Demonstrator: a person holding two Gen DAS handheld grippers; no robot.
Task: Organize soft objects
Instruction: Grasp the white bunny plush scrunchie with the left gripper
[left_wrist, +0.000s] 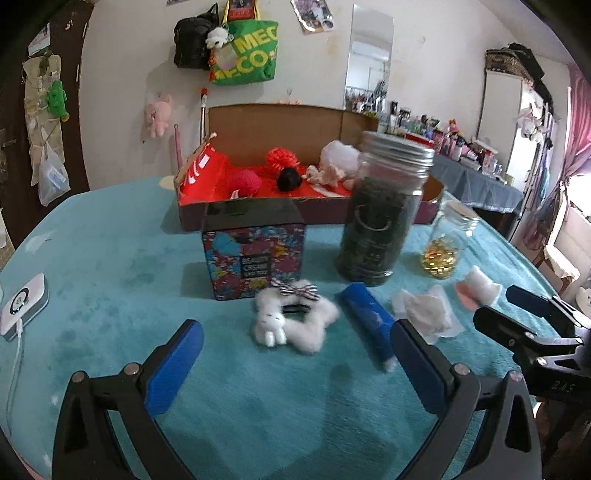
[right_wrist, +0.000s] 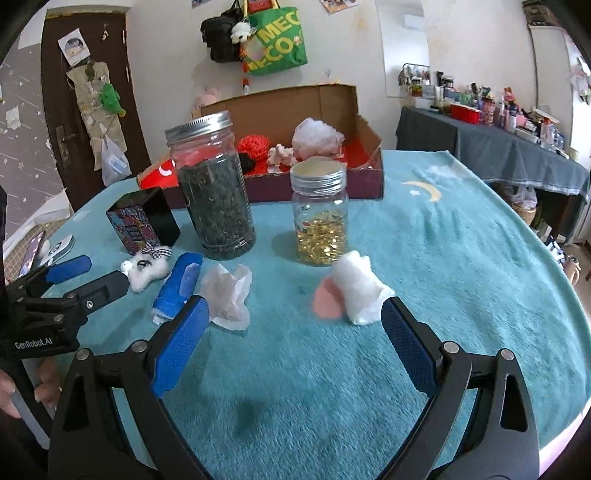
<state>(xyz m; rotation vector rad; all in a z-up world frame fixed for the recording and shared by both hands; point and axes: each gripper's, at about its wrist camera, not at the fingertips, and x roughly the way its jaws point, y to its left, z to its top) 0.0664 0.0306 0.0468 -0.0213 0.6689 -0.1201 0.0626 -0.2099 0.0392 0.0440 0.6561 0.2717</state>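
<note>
A fluffy white bunny scrunchie (left_wrist: 293, 323) (right_wrist: 149, 271) with a striped bow lies on the teal cloth, just ahead of my open left gripper (left_wrist: 295, 345). A blue tube (left_wrist: 369, 321) (right_wrist: 177, 286) lies to its right, then a crumpled white wad (left_wrist: 428, 308) (right_wrist: 227, 291). A white and pink soft item (right_wrist: 351, 291) (left_wrist: 478, 291) sits just ahead of my open right gripper (right_wrist: 295, 325), close to its right finger. The cardboard box (left_wrist: 432, 203) (right_wrist: 365, 125) with red lining at the back holds red, black and white soft things.
A tall jar of dark leaves (left_wrist: 380, 214) (right_wrist: 212, 188), a jar of gold capsules (right_wrist: 320, 214) (left_wrist: 445, 245) and a patterned box (left_wrist: 255, 254) (right_wrist: 142, 219) stand between the grippers and the cardboard box. A white device with cable (left_wrist: 24, 304) lies at the far left.
</note>
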